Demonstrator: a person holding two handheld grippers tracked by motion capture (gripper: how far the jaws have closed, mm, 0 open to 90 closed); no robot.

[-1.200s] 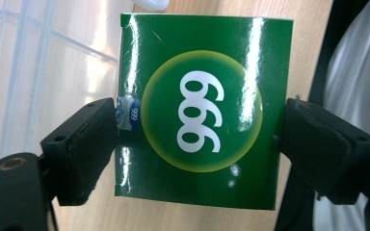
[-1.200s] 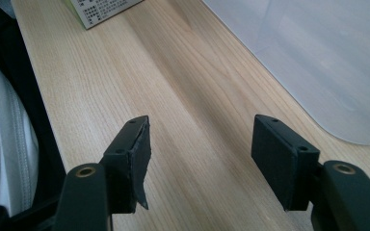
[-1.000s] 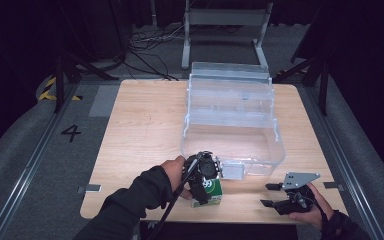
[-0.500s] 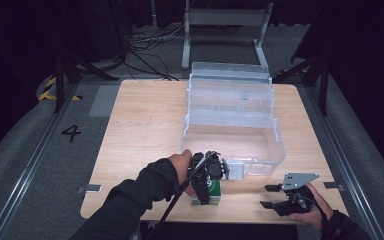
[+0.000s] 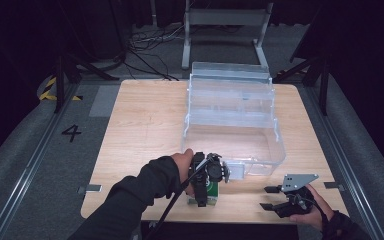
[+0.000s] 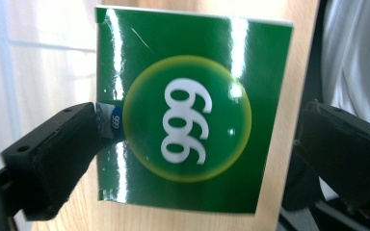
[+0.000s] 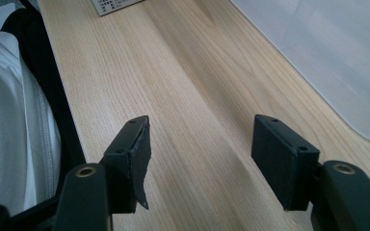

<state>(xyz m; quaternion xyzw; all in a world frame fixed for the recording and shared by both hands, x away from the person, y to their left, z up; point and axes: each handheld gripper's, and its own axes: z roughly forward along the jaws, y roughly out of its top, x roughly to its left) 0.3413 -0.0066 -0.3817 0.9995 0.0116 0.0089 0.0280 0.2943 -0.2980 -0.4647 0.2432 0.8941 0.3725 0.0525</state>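
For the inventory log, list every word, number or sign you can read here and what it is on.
"999" (seen upside down, so possibly "666"): white digits in a yellow-ringed circle on the green box.
"4": on the grey floor left of the table.
Small print on the box in the right gripper view: too blurred to read.

Clear plastic bin (image 5: 230, 117) sits on the tabletop (image 5: 140, 125); beyond the bin, a grey metal stand (image 5: 225, 20); cables (image 5: 145, 47) left of the stand.
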